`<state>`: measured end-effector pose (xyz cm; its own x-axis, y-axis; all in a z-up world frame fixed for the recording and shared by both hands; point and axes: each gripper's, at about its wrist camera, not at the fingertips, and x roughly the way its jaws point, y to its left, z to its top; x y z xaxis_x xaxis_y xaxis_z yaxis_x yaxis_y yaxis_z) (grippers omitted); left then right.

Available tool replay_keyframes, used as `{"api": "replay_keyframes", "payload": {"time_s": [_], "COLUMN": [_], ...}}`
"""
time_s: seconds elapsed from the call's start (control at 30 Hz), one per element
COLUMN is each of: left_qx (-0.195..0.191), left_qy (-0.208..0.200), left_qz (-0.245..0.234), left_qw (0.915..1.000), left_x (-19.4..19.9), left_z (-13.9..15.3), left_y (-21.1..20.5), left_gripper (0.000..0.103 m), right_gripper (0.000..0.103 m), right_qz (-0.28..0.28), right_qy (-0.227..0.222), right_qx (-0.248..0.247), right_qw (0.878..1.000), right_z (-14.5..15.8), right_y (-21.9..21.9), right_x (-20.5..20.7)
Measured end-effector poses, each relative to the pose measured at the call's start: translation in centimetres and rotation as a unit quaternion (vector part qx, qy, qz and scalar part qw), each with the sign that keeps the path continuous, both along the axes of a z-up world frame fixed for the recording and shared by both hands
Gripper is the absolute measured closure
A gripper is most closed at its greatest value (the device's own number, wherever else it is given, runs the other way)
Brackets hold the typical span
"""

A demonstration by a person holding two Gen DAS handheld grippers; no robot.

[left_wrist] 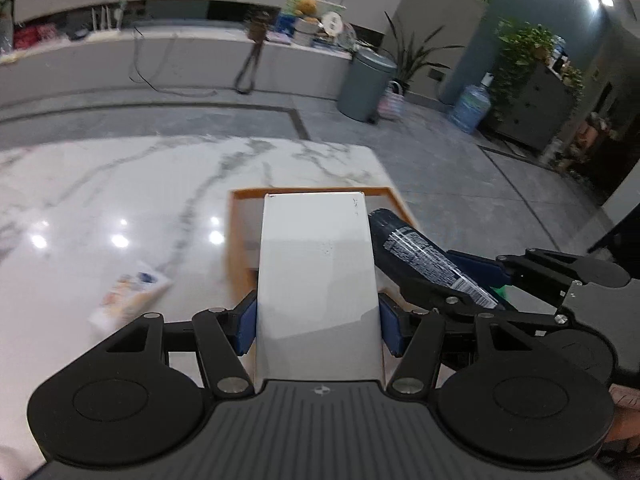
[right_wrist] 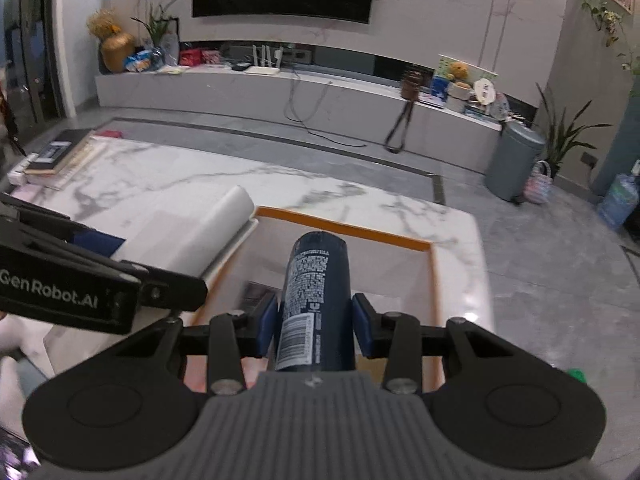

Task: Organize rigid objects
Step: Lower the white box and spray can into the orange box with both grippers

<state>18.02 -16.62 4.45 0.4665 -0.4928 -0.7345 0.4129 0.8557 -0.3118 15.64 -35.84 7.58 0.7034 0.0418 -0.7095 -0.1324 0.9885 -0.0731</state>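
White box (left_wrist: 318, 276) clamped btwn L gripper (left_wrist: 318, 322) pads, held over orange-rimmed tray (left_wrist: 304, 191). Dark blue can (right_wrist: 316, 300) pinched in R gripper (right_wrist: 314, 326), also above tray, just beside box. Tray sits at corner of marble table (left_wrist: 120, 184); small packet (left_wrist: 132, 292) lies left of tray.

The box (left_wrist: 318, 272) is plain white; the can (right_wrist: 316, 300) is dark blue with white print. The tray (right_wrist: 348, 230) rim is orange, and the surface (left_wrist: 120, 184) is white marble with grey veins.
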Motion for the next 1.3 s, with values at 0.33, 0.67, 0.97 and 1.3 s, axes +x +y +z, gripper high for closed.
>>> {"api": "replay_keyframes", "payload": {"time_s": [0.33, 0.67, 0.97, 1.3], "left_qx": [-0.008, 0.031, 0.071, 0.082], "left_qy": [0.063, 0.079, 0.061, 0.061], "left_qz": [0.01, 0.02, 0.021, 0.016], "left_qw": [0.9979, 0.9962, 0.9954, 0.9946], "left_x": [3.5, 6.3, 7.8, 8.5], "left_z": [-4.4, -6.4, -7.1, -7.8], "left_y": [-4.6, -7.0, -7.2, -7.6], "left_gripper": [0.035, 0.034, 0.035, 0.035], "right_gripper": [0.063, 0.064, 0.064, 0.064], "right_qz": [-0.053, -0.052, -0.009, 0.019], "right_qy": [0.035, 0.058, 0.069, 0.096], "right_qx": [0.023, 0.009, -0.043, -0.087], "right_qw": [0.998, 0.997, 0.997, 0.991], "right_z": [-2.8, -6.4, -9.5, -12.6], "right_y": [-5.5, -6.0, -4.4, -3.5], "right_x": [1.9, 5.2, 9.9, 12.7]}}
